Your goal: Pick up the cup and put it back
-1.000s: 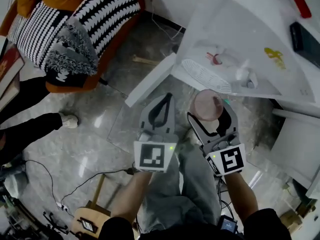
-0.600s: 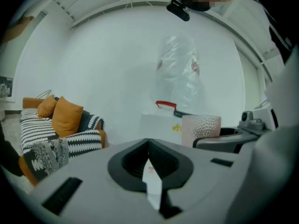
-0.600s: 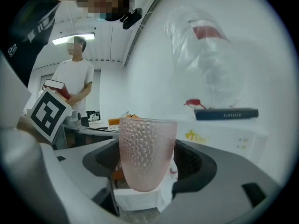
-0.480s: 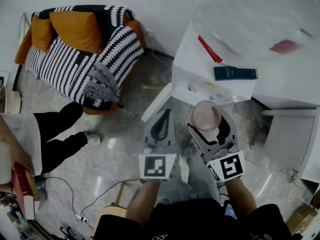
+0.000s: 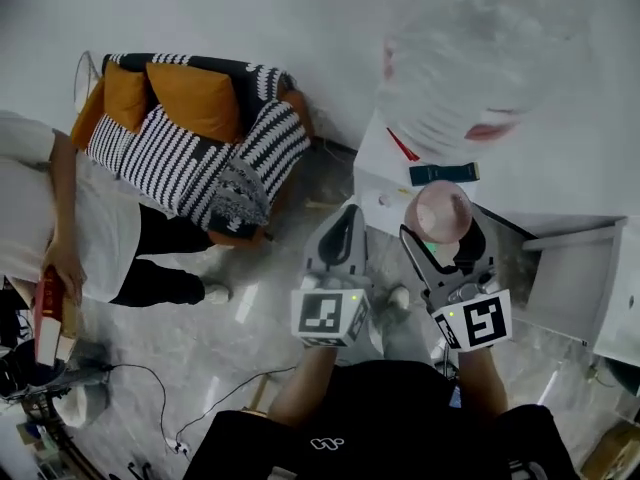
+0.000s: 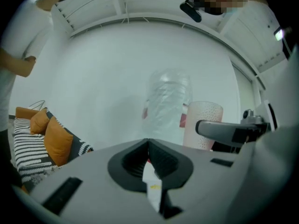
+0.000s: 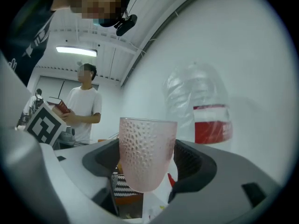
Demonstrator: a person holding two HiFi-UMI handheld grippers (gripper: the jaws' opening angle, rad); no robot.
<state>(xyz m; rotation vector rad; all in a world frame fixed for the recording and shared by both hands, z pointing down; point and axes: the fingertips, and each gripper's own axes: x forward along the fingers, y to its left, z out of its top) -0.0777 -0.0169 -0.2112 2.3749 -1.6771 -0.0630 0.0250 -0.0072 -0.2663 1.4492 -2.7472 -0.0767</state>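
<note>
The right tongs (image 7: 148,169) clamp the pink dimpled cup (image 7: 147,148) around its lower half; the left tongs (image 6: 148,148) sit closed on nothing. The tapered wall, seemingly smooth, may slip before reaching the table (image 5: 385,196)

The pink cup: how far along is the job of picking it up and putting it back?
Done: the pick-up. The cup is clamped between the jaws of the right hand-held gripper, with its base hanging in the air. In hand: carrying it, near the white table. Left to do: setting it down and opening the jaws. The left hand-held gripper is shut with nothing in it.
</note>
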